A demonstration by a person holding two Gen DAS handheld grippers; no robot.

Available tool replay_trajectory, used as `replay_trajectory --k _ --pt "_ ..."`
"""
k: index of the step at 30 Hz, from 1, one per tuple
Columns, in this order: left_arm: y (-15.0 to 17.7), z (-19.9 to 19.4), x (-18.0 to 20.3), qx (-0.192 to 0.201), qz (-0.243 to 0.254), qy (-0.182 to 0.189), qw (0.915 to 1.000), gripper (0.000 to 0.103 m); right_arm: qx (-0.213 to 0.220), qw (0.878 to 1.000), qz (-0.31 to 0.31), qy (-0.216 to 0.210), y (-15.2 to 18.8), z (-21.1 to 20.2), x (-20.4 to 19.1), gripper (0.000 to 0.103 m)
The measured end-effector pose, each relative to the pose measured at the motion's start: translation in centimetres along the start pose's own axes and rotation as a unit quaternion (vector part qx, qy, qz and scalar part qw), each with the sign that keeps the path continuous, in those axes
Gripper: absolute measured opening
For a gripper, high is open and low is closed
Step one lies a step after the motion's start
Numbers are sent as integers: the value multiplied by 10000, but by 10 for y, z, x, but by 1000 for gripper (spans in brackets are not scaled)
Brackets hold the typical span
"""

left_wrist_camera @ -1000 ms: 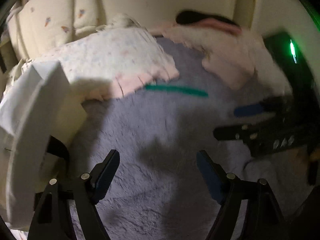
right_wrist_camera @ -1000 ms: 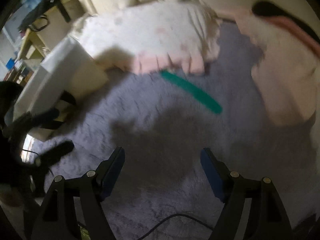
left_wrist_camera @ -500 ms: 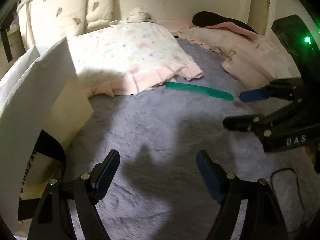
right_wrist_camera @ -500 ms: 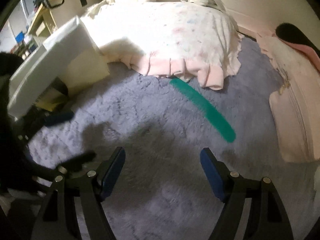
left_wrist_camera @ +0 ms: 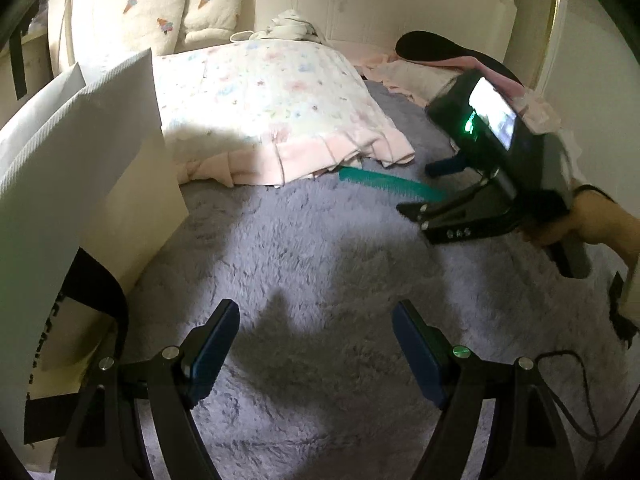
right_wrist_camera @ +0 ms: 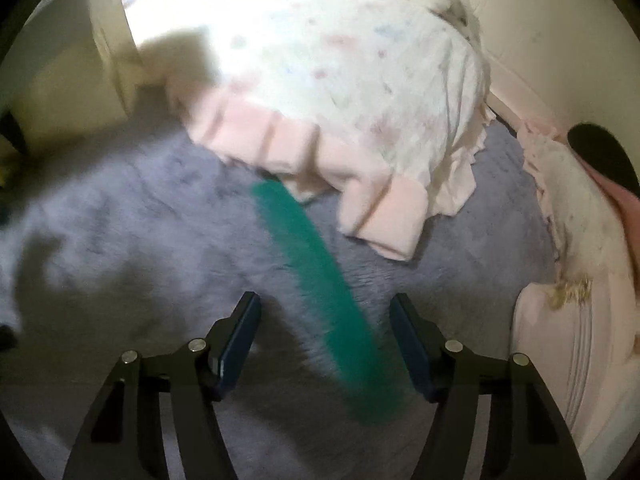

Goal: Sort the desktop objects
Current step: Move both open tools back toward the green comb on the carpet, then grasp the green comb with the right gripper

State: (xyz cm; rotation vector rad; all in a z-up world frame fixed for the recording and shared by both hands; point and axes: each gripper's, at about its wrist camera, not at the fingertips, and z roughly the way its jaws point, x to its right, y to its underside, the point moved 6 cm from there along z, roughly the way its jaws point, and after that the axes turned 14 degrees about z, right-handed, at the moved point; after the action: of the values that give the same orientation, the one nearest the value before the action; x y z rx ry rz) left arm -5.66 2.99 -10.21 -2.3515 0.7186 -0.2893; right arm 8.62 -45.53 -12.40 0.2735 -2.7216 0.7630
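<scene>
- Between the fingers of your right gripper [right_wrist_camera: 325,336], the near end of the green comb [right_wrist_camera: 316,276] lies on the grey plush blanket [right_wrist_camera: 120,216]; the jaws stand wide apart and hold nothing, and the blur hides whether the right pad touches the comb.
- Ahead of those jaws, the comb's far end runs under the pink frilled edge of the floral pillow [right_wrist_camera: 328,64].
- Your left gripper [left_wrist_camera: 316,344] also has its jaws spread wide, with nothing between them but blanket.
- Well ahead of the left jaws and to their right, the comb meets your right gripper's fingers.
- To the left of the left jaws, a white paper bag [left_wrist_camera: 84,184] stands upright.
</scene>
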Motion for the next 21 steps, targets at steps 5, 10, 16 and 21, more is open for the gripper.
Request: replay_trajectory --k 5,10,16,21 --pt "2 5 0 -88 -60 62 9999 77 -98 9991 364 -174 -1 19 20 97" --pt "5 10 3 -226 -50 127 9997 77 -620 9940 496 -749 -2 15 16 49" --pt "4 5 3 -159 79 95 9998 77 -791 9902 731 -888 4 2 5 25" --pt "1 -2 -5 3 -34 43 10000 77 -1089 9820 1211 -960 31 -21 1 25"
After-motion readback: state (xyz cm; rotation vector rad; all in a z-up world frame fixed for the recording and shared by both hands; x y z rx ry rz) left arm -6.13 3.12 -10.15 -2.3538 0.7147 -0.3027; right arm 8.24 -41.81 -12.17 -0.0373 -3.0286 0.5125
